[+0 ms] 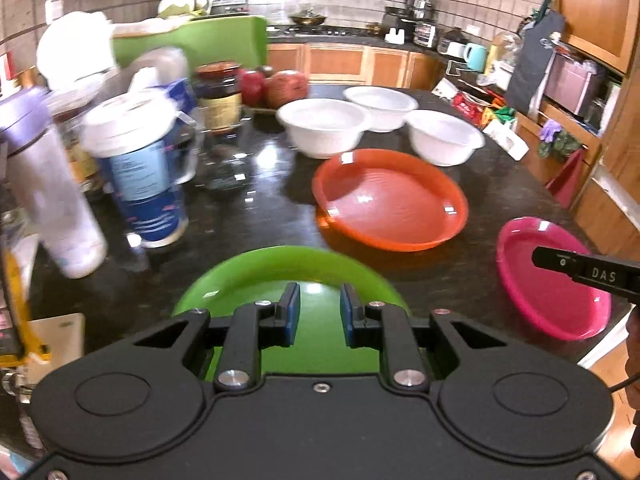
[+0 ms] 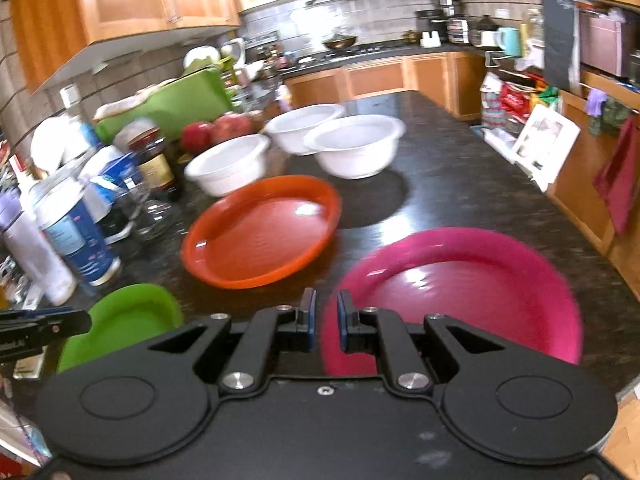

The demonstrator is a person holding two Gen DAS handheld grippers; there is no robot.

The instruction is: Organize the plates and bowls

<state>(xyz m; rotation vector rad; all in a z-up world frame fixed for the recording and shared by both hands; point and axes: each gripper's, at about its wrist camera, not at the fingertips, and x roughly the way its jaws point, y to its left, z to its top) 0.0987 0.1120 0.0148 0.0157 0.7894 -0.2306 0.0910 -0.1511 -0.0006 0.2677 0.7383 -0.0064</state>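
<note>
Three white bowls stand at the far side of the dark counter. An orange plate lies in the middle. A green plate lies near the front left, a pink plate near the front right. My left gripper is open above the green plate's near part, holding nothing. My right gripper is open with a narrow gap over the pink plate's near left rim; its finger also shows in the left wrist view.
Bottles, a blue and white canister, jars and red fruit crowd the counter's left side. A green board leans behind them. The counter's right edge drops to cabinets and hanging cloths.
</note>
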